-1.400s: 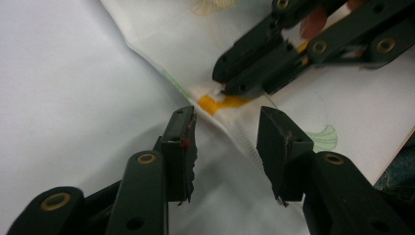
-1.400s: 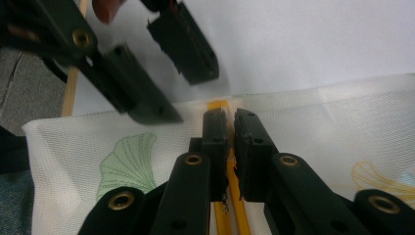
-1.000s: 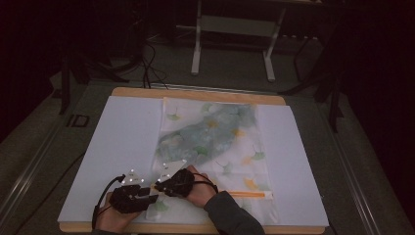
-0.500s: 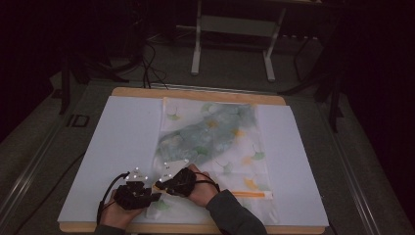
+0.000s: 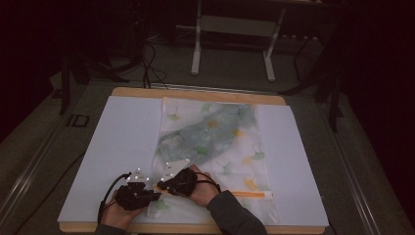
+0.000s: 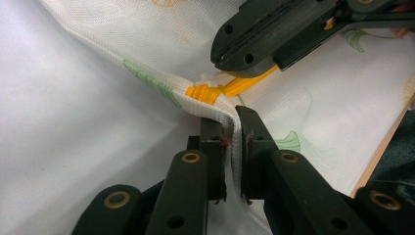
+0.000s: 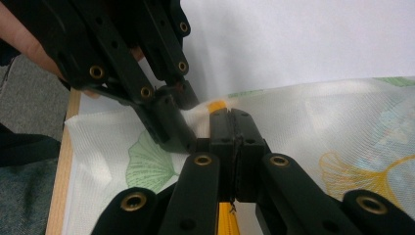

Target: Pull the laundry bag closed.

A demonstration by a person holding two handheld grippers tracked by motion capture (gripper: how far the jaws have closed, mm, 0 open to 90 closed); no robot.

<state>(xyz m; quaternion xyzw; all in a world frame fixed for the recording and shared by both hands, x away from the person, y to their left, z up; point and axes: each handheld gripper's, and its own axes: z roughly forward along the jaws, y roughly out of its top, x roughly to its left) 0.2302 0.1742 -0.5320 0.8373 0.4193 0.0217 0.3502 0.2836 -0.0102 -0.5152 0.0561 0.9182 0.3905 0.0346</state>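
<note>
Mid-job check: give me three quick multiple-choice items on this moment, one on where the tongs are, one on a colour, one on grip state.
1. Where on the mesh bag are both tongs working?
A. far edge
B. near left corner
C. right side

2. What colour is the zipper?
A. orange-yellow
B. blue
C. black

3. What are the left tongs doing?
A. hanging wide open above the bag
B. pinching the bag's edge
C. resting on bare paper

Answers:
1 B: the high view shows both hands at the bag's near left corner.
2 A: the left gripper view shows orange-yellow teeth at the corner.
3 B: a fold of fabric sits between the jaws; the right tongs are clamped at the zipper end.
</note>
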